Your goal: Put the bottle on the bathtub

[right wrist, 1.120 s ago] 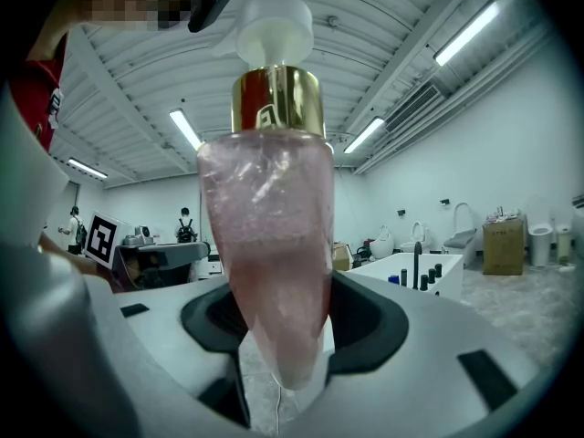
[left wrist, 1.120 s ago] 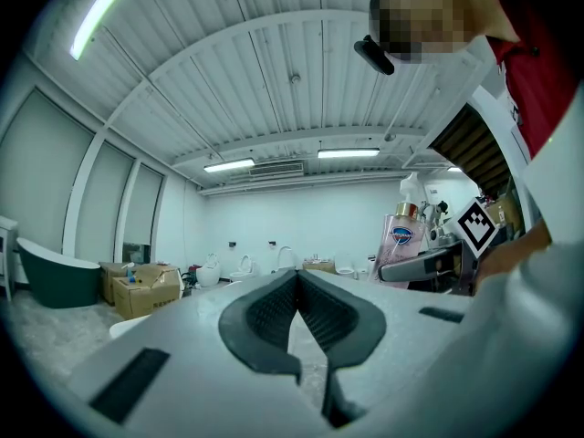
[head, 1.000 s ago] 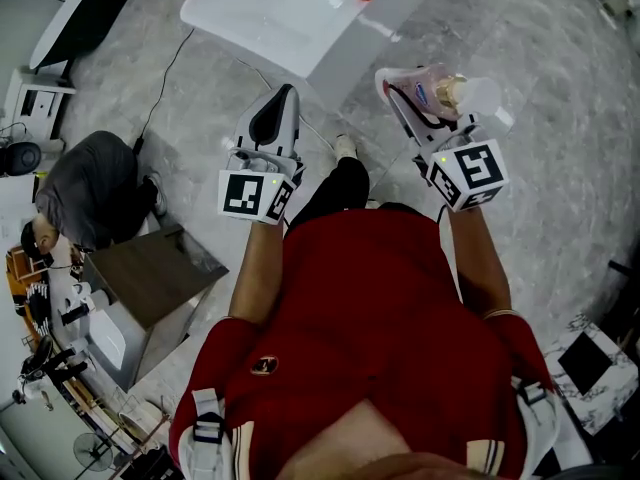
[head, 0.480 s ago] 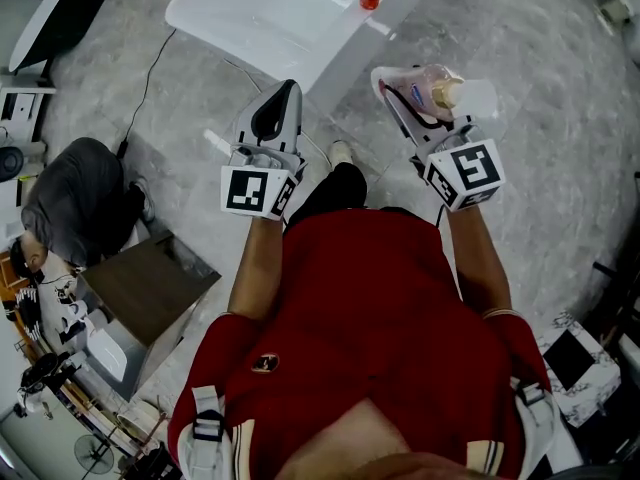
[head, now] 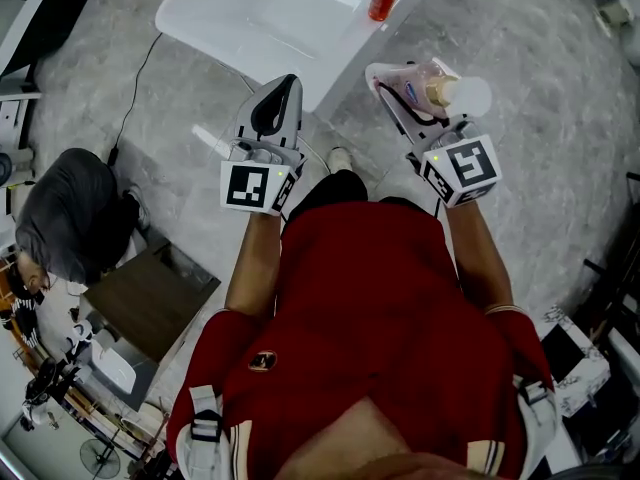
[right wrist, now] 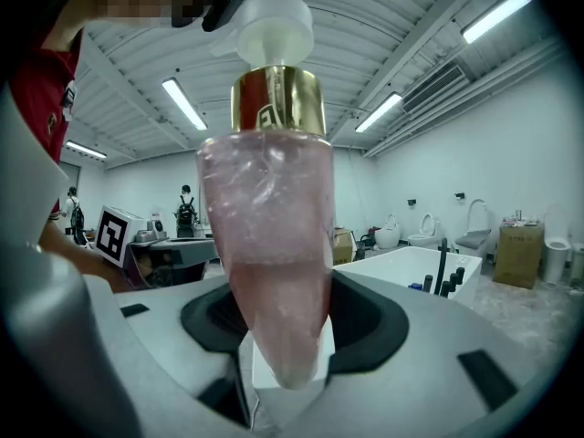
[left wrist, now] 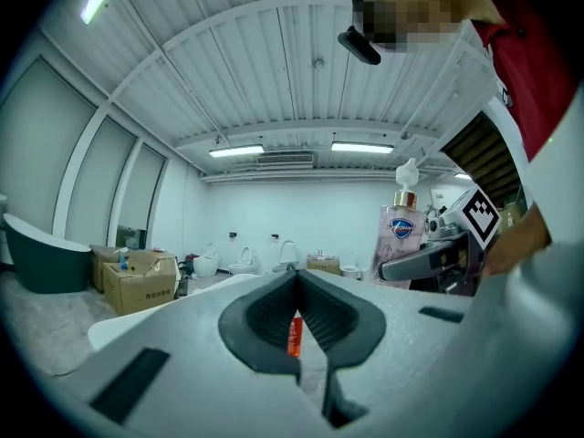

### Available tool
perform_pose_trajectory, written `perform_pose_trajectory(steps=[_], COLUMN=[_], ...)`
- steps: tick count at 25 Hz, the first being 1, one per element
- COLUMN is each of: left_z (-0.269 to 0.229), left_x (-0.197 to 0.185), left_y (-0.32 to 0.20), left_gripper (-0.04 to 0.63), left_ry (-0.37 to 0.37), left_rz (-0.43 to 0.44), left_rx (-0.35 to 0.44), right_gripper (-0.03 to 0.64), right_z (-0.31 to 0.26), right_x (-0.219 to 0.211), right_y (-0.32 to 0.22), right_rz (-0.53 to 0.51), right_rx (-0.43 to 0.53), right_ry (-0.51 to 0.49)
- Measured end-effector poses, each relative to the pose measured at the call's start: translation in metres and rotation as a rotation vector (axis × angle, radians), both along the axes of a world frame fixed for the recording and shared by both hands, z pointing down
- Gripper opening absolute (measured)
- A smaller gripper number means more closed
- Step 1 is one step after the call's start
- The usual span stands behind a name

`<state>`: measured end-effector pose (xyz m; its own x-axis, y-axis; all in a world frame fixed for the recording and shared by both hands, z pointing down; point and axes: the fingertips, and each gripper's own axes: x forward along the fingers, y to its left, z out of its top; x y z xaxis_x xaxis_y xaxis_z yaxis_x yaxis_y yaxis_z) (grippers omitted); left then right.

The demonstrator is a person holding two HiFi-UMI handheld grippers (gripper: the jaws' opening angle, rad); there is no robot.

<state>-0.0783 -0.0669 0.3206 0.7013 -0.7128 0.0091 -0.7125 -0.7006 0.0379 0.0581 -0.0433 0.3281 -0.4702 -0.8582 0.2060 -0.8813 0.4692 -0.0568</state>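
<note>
Right gripper view: bottle [right wrist: 274, 245] upright, gripped between the jaws.

**Colours in View**

The bottle [right wrist: 274, 235] is seen in translucent pink, with a gold collar and white pump. The bathtub [head: 250, 18] is shown white, the floor [head: 540, 58] grey-veined. Black-and-white square markers are borne on the grey left gripper [head: 288, 82] and right gripper [head: 398, 76]. A dark red shirt [head: 370, 328] is worn.
</note>
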Motion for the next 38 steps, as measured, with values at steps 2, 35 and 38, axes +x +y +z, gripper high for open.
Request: perform_pose_trajectory(steps=[2, 35, 38], left_z=[0.003, 0.067, 0.075], left_x=[-0.001, -0.003, -0.002], left_y=[-0.013, -0.083, -0.090], left_gripper=[0.006, 0.006, 0.006], left_ry=[0.007, -0.011, -0.005], left_rz=[0.002, 0.005, -0.007], left_rx=[-0.003, -0.078, -0.075], right_gripper=[0.222, 0.222, 0.222], right_z=[0.004, 0.101, 0.116], right_x=[-0.004, -0.047, -0.049], right_y=[-0.013, -0.118, -0.124], right_rz=[-0.003, -0.081, -0.088], right_rx=[-0.006, -0.075, -0.090], right_ry=[0.009, 0.093, 0.101])
